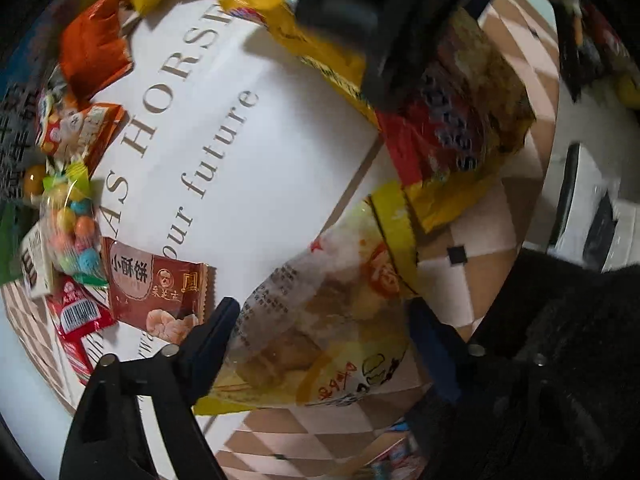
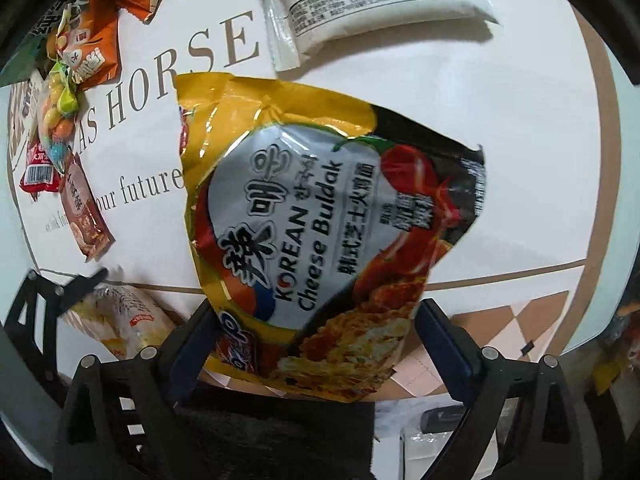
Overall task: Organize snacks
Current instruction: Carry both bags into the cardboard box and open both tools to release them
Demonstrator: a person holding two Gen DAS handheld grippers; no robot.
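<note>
Right gripper (image 2: 312,344), at lower centre of its view, has both fingers pressed against the sides of the Cheese Buldak noodle packet (image 2: 320,216), which hangs over the white printed mat (image 2: 500,200). Left gripper (image 1: 320,344) likewise clamps a clear yellow-edged pastry bag (image 1: 320,312) at lower centre of its frame. Small snacks, among them the brown biscuit sachet (image 1: 156,284), crowd the left edge. I judge both loads should travel level and slowly, set down apart on bare mat, released one at a time.
</note>
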